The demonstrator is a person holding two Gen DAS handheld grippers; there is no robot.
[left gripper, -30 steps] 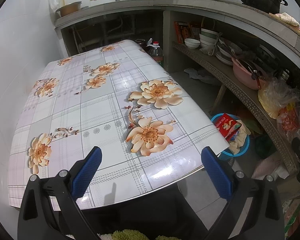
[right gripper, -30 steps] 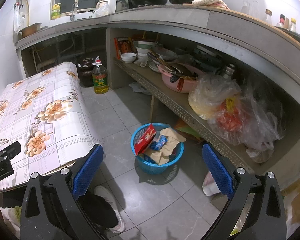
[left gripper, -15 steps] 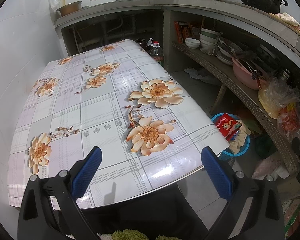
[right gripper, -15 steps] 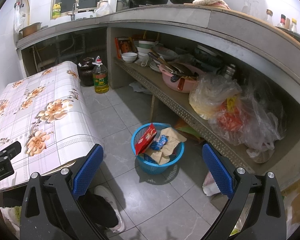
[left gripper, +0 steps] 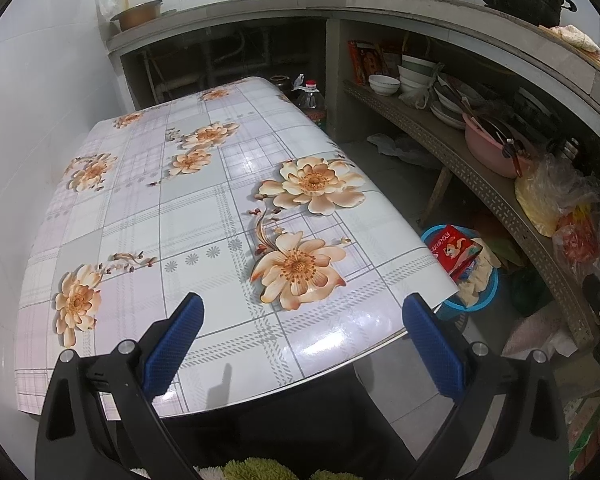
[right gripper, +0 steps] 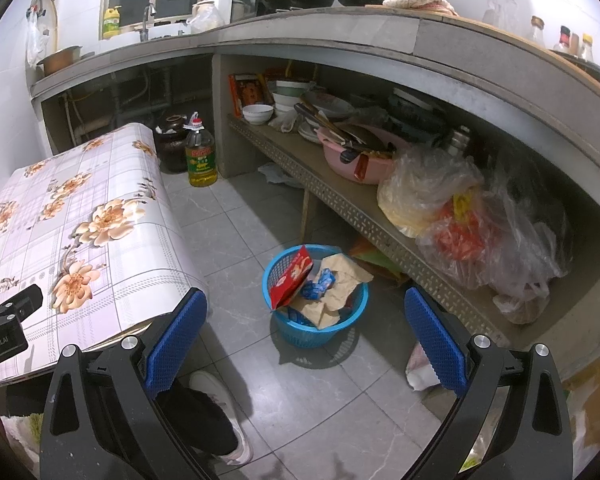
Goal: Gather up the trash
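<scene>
A blue plastic basket [right gripper: 352,312] stands on the grey tile floor, holding a red wrapper [right gripper: 290,278], brown paper [right gripper: 340,280] and a blue crumpled wrapper [right gripper: 318,284]. The same basket [left gripper: 490,292] shows past the table's right edge in the left wrist view, with the red wrapper [left gripper: 454,254] in it. My right gripper [right gripper: 306,336] hangs open above the floor in front of the basket, nothing between its fingers. My left gripper [left gripper: 304,338] is open over the near edge of the flowered table [left gripper: 188,216], empty.
A low shelf [right gripper: 340,200] on the right carries bowls, a pink basin [right gripper: 356,160] and plastic bags [right gripper: 460,216]. An oil bottle [right gripper: 200,154] stands on the floor beyond the table. A person's white shoe [right gripper: 220,404] is under the right gripper. A crumpled bag [right gripper: 418,364] lies by the shelf's foot.
</scene>
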